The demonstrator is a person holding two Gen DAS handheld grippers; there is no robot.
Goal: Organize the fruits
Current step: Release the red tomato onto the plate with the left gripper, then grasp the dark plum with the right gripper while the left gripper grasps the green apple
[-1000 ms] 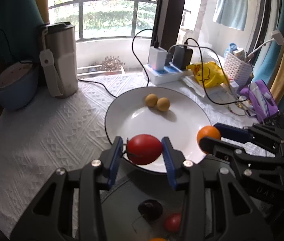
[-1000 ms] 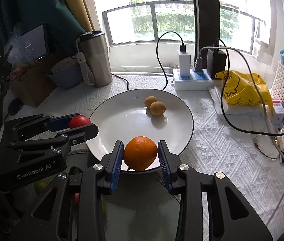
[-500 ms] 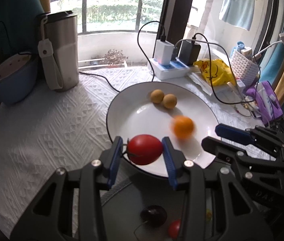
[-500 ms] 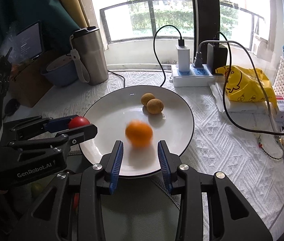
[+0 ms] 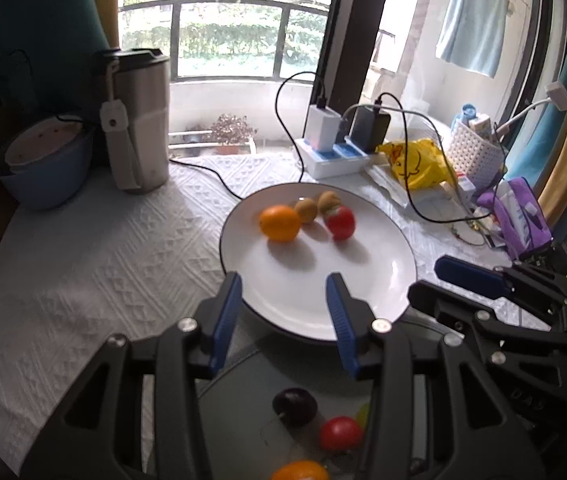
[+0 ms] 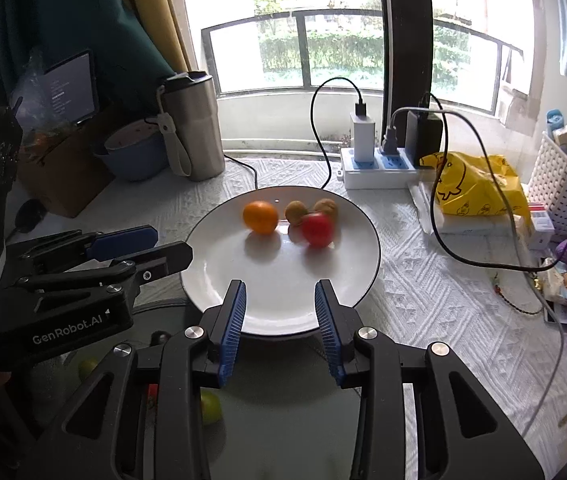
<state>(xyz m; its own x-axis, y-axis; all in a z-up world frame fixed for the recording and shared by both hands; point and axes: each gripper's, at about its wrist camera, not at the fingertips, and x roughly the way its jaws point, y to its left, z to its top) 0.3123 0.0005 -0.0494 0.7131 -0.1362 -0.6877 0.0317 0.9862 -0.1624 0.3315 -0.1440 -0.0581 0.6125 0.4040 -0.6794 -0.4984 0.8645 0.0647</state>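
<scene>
Both tongs hang with their jaws apart and nothing between them: the left gripper point(image 5: 281, 312) over the plate point(image 5: 363, 292) at its six o'clock edge, the right gripper point(image 6: 281, 322) likewise in its own view. On the plate, the orange point(image 6: 260, 217) sits toward eleven o'clock, the red fruit point(image 6: 317, 229) near one o'clock, touching or just beside two small brown fruits point(image 6: 296, 211). The red one looks blurred, so I'd guess it may be rolling; round fruit on a smooth plate could knock a neighbour or run to the rim. More fruit lies below in the dark tray point(image 5: 243, 420), a dark plum point(image 5: 294, 406) among it; reaching down, either tong could clip the plate's near edge and tip it.
</scene>
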